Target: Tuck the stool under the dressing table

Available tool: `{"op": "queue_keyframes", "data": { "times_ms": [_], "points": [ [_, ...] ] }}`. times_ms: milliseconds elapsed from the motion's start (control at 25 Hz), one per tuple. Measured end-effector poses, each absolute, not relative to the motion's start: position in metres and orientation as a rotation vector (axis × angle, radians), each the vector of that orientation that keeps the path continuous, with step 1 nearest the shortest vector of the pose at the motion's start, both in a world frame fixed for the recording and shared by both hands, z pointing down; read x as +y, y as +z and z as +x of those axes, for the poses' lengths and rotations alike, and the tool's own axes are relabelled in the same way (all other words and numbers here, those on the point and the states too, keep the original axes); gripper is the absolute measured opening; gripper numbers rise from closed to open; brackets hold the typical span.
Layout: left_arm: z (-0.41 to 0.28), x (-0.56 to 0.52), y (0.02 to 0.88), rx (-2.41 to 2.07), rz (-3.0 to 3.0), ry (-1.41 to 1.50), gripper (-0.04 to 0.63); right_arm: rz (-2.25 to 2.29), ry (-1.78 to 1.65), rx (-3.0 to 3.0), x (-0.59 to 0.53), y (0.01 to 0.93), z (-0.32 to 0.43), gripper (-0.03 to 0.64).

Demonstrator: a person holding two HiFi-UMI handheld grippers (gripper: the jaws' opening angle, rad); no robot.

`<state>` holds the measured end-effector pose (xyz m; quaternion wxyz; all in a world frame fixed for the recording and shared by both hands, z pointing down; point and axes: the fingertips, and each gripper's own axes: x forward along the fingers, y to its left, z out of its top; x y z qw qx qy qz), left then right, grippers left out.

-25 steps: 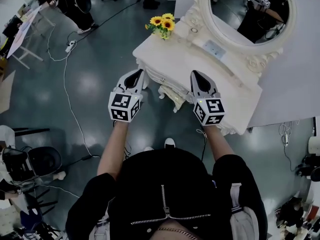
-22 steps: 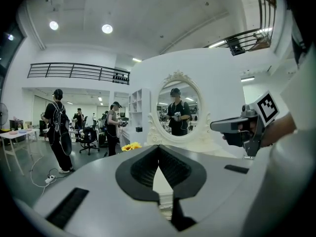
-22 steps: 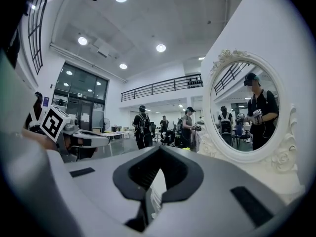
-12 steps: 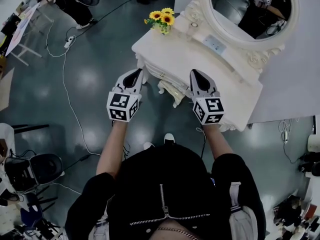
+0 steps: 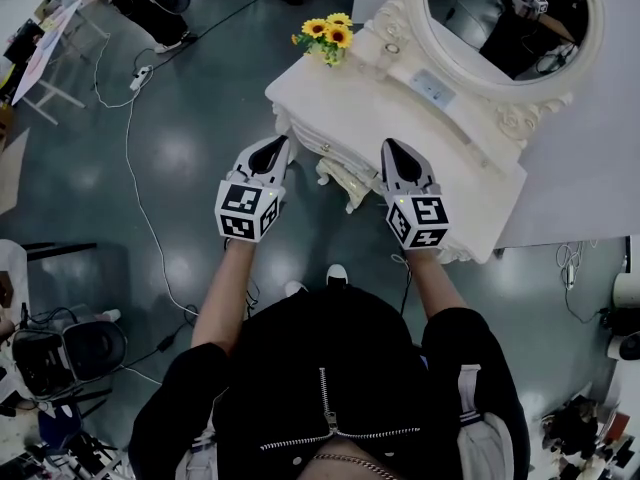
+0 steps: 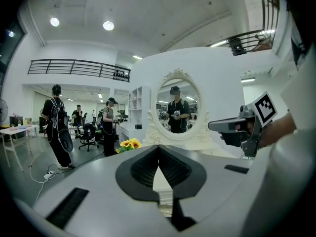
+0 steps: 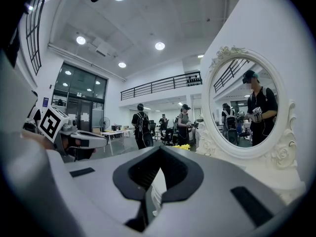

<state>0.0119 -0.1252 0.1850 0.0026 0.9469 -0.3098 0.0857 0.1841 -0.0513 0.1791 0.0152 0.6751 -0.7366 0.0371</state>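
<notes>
Cream carving marks the stool (image 5: pixel 345 180). As far as the head view shows, it sits under the dressing-table bench (image 5: pixel 420 133). Only a scrolled edge juts from below the bench's front lip, and the rest is hidden by the top.

That edge lies between the two grippers. Both forearms reach forward, bare and about parallel, from the sleeves of a black zipped jacket. The left gripper (image 5: pixel 272 153) hangs just off the bench's left front corner, over the grey floor (image 5: pixel 180 168). Its marker cube (image 5: pixel 247 213) faces up. The right gripper (image 5: pixel 398 160) hangs over the bench's front edge and points towards the mirror (image 5: pixel 510 18), level with the other gripper and well apart from it.

In the left gripper view its black ribbed fingers (image 6: pixel 148 164) meet at the tips with nothing between them. The right gripper's fingers (image 7: pixel 148 174) are pressed together in the same way and are also empty. Neither gripper touches the stool or the bench.

The bench is pale, with ornate moulding down its sides. An oval mirror in a carved frame stands at its back and reflects the person. A small bunch of sunflowers (image 5: pixel 327 38) stands on the far left corner. Two shoes (image 5: pixel 337 273) stand on the floor below the front edge. Farther out, a white cable (image 5: pixel 135 178) runs across the floor.
</notes>
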Motion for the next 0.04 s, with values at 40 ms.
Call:
{"op": "queue_keyframes", "data": {
  "times_ms": [40],
  "points": [
    [0.0121, -0.1251, 0.1852, -0.972, 2.969, 0.268, 0.021, 2.099, 0.116, -2.292, -0.0512, 0.1795, 0.1844, 0.0]
  ]
}}
